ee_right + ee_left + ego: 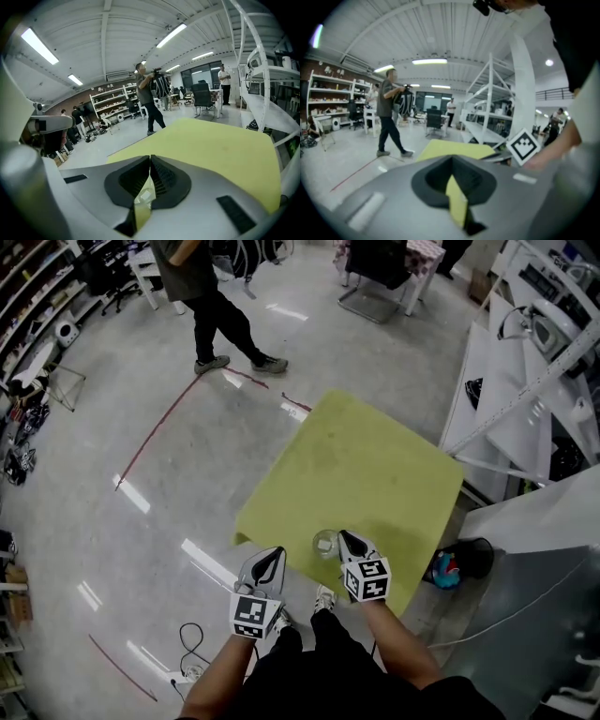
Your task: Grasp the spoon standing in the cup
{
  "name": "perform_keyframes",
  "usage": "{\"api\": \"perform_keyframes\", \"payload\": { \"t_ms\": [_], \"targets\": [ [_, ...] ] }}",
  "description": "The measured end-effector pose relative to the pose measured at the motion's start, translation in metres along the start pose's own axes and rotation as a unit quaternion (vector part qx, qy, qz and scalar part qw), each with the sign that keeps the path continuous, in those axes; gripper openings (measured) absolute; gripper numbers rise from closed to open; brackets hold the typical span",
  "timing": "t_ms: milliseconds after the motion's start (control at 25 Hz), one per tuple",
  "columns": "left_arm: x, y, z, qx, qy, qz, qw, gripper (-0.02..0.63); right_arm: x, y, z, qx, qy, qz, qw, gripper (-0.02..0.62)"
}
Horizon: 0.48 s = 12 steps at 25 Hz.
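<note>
A small clear glass cup [324, 543] stands near the front edge of the yellow-green table [375, 465]. The spoon in it is too small to make out in the head view. My right gripper [343, 536] is right beside the cup, its tips at the rim. In the right gripper view its jaws [150, 159] are together, with a pale glossy strip, the spoon [145, 194], pinched in the slit. My left gripper [272, 554] hangs left of the cup at the table's edge. Its jaws [451, 161] are shut with nothing in them.
A person [211, 306] walks across the grey floor beyond the table. White shelving frames [525, 381] stand along the right. A blue and red object [447, 570] lies on the floor by the table's right corner. A cable [192, 652] lies at lower left.
</note>
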State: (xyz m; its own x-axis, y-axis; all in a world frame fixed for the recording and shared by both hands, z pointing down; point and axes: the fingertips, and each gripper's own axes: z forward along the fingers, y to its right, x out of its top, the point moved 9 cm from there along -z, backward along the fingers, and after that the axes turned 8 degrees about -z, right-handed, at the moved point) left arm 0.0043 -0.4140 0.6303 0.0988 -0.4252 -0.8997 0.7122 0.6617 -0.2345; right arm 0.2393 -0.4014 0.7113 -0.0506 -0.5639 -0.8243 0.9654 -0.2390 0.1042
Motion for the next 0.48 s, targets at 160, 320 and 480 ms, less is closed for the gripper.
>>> {"api": "perform_keyframes", "payload": {
  "t_ms": [160,320,480],
  "targets": [
    [0.007,0.004,-0.003,0.005,0.002,0.000,1.0000,0.006,0.023,-0.006,-0.020,0.000,0.032,-0.008,0.999,0.012],
    [0.016,0.009,-0.002,-0.003,0.009,-0.007,0.9999,0.006,0.052,-0.010,-0.041,-0.002,0.072,-0.023,0.997,0.012],
    [0.023,0.016,-0.005,-0.013,0.022,-0.019,0.9995,0.006,0.074,-0.013,-0.061,-0.018,0.099,-0.034,0.994,0.012]
  ]
}}
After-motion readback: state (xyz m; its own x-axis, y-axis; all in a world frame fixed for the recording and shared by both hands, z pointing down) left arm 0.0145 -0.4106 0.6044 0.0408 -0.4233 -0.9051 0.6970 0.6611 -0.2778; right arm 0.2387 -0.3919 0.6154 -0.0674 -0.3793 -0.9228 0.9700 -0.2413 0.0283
